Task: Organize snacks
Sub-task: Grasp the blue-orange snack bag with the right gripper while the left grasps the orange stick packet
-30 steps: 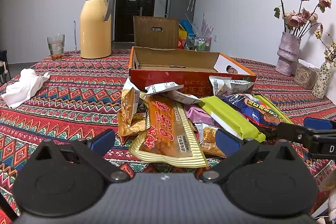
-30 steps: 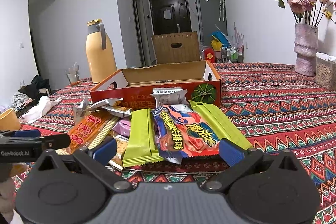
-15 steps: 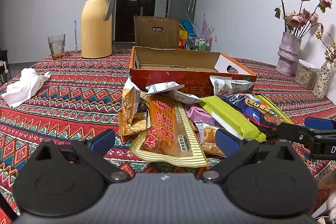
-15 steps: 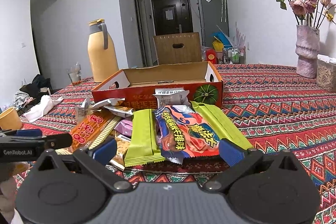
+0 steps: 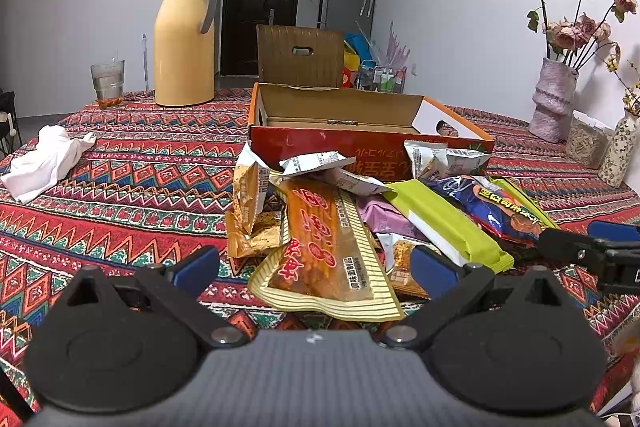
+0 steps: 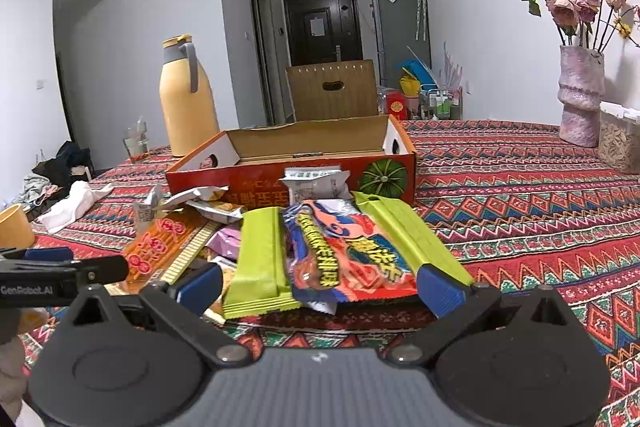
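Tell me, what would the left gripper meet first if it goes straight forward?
Probably the long orange noodle packet with cream striped edges, lying between the open left gripper fingers; depth is uncertain.

Both my cameras sit low over the patterned red woven-cloth surface (image 5: 120, 187), each looking forward between my own blue-tipped fingers (image 5: 196, 267). The left view faces the heap of snack packets from its left side, close up. The right view faces the same heap from its right side, equally near. Both share the open red cardboard box (image 5: 360, 147) (image 6: 280, 183), the tall yellow thermos jug (image 5: 182, 39) (image 6: 186, 103) and the dark door (image 5: 260, 11) (image 6: 322, 27). Each view catches the opposite tool at its edge.
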`<state>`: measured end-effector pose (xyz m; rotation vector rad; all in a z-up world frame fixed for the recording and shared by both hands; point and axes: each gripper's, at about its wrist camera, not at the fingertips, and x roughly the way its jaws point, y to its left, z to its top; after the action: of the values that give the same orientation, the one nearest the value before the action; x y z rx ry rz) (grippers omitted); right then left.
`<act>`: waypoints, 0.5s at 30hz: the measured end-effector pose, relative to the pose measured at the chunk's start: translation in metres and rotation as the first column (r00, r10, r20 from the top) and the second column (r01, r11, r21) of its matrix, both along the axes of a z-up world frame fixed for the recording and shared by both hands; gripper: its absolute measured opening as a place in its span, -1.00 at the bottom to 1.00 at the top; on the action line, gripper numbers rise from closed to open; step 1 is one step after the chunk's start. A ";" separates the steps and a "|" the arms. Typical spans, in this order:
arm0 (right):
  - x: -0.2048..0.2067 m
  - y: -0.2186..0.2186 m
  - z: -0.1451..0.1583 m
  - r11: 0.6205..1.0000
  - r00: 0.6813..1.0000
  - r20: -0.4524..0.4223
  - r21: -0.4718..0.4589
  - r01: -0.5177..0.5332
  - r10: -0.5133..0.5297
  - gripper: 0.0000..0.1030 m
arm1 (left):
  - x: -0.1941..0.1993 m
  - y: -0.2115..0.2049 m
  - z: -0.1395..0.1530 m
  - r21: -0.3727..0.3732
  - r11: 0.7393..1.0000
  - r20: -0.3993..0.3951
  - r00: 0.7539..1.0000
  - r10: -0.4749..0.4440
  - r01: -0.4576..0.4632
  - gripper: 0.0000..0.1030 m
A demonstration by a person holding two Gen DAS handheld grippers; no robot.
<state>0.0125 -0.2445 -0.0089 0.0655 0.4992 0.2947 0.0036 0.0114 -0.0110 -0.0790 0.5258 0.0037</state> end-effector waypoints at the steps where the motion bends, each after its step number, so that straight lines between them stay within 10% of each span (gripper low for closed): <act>1: 0.002 -0.002 0.000 1.000 1.000 0.000 -0.002 0.006 -0.006 1.00 | 0.002 0.000 0.000 0.000 1.000 -0.002 1.000 0.001 -0.001 1.00; 15: 0.057 -0.002 0.003 0.999 0.999 -0.039 -0.024 -0.026 0.025 0.78 | 0.038 0.004 0.004 0.085 0.995 0.095 0.995 0.040 -0.048 1.00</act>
<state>0.0700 -0.2468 -0.0063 0.0414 0.5424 0.3126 0.0412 0.0150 -0.0069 -0.0057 0.4303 0.0653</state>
